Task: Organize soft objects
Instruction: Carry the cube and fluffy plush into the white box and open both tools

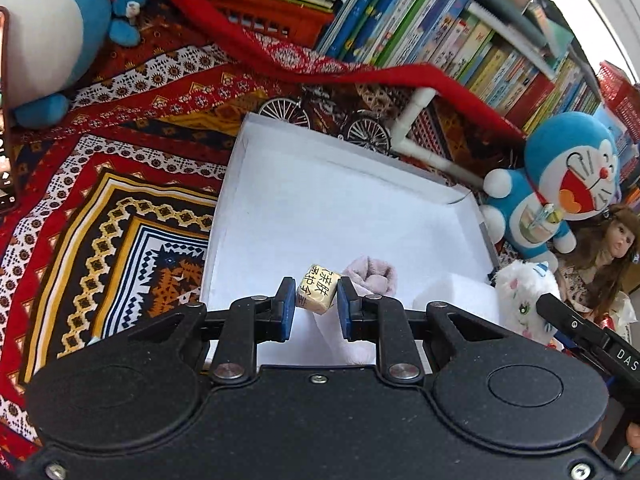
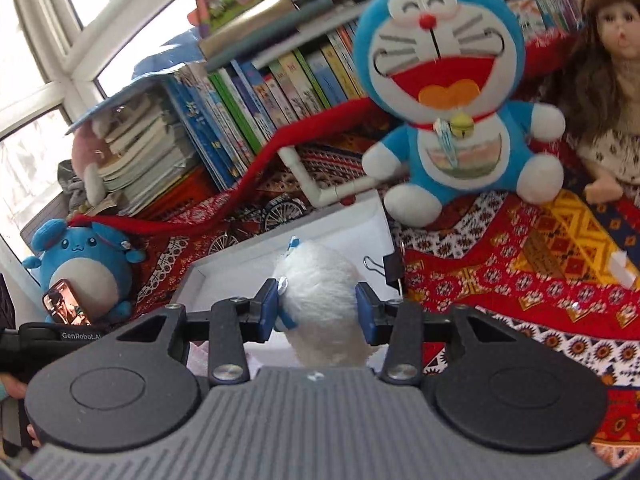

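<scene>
The left gripper (image 1: 316, 300) pinches a small cream packet (image 1: 318, 289) printed with black characters; its jaws are drawn in close, one blue pad on each side of it. Under the packet lies a pale pink soft item (image 1: 370, 276), perhaps a sock, though the gripper body hides most of it. Both sit over the near end of a shallow white box (image 1: 304, 196) on the patterned red cloth (image 1: 132, 184) that covers the table.

Only the right wrist view shows the right gripper (image 2: 317, 307) closed on a white fluffy plush (image 2: 320, 280), held above the box's near right corner (image 2: 372, 220). From the left wrist camera that same plush (image 1: 524, 300) shows at the right edge, with a printed face and part of the right gripper's arm beside it.

The blue cat plush (image 2: 444, 92) sits past the box's far right corner, a brown-haired doll (image 2: 612, 92) just beside it. A round blue plush (image 1: 60, 24) rests well apart at the far left, and rows of books (image 1: 440, 20) line the back.
</scene>
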A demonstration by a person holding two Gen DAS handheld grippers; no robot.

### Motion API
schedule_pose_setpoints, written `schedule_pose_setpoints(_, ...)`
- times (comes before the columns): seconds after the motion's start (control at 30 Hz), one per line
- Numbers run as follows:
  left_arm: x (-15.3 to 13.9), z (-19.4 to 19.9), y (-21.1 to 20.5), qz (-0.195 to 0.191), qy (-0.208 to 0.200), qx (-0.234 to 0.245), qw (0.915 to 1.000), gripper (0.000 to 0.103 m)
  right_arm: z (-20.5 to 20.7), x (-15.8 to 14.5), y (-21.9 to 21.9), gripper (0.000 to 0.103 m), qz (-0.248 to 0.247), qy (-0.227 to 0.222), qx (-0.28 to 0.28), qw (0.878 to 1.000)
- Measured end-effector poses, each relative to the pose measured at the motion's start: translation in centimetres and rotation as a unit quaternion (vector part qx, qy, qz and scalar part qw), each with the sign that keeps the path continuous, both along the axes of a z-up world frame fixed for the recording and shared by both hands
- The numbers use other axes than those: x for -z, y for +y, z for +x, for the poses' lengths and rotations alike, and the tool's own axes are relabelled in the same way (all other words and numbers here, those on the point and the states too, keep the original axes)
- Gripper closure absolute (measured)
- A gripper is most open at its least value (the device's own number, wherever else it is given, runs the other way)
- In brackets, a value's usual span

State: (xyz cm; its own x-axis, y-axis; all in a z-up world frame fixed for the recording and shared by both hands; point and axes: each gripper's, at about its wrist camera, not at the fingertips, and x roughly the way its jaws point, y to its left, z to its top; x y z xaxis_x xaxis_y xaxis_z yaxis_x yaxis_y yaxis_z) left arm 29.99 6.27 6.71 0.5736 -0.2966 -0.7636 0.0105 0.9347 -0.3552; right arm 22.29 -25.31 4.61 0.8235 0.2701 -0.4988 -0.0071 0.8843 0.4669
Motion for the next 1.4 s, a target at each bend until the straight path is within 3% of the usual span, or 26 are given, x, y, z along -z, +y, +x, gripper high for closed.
schedule_pose_setpoints(0.33, 1.8, 2.2, -0.1, -0.010, 0.046, 0.013, 0.9988, 0.082, 2.2, 1.8, -0.2, 0.057, 0.033, 0.033, -0.009, 0.999)
schedule_pose_setpoints(0.7, 2.8, 3.2, 0.2, -0.026, 0.065, 0.011, 0.9975, 0.082, 3.0, 2.9, 0.2, 0.056, 0.033, 0.053, -0.017, 0.998)
schedule_pose_setpoints(1.0, 2.3, 3.4, 1.0, -0.040, 0.070, 0.008, 0.9968, 0.063, 2.8, 2.6, 0.4, 0.050, 0.028, 0.055, -0.020, 0.998)
schedule_pose_setpoints(1.13, 1.8, 3.1, 1.4, -0.042, 0.065, 0.005, 0.9970, 0.056, 2.3, 2.2, 0.3, 0.040, 0.028, 0.047, -0.021, 0.998)
schedule_pose_setpoints(1.4, -0.3, 0.8, 1.9, -0.038, 0.024, 0.016, 0.9989, 0.039, 0.4, 0.5, 0.1, 0.028, 0.013, 0.016, -0.037, 0.999)
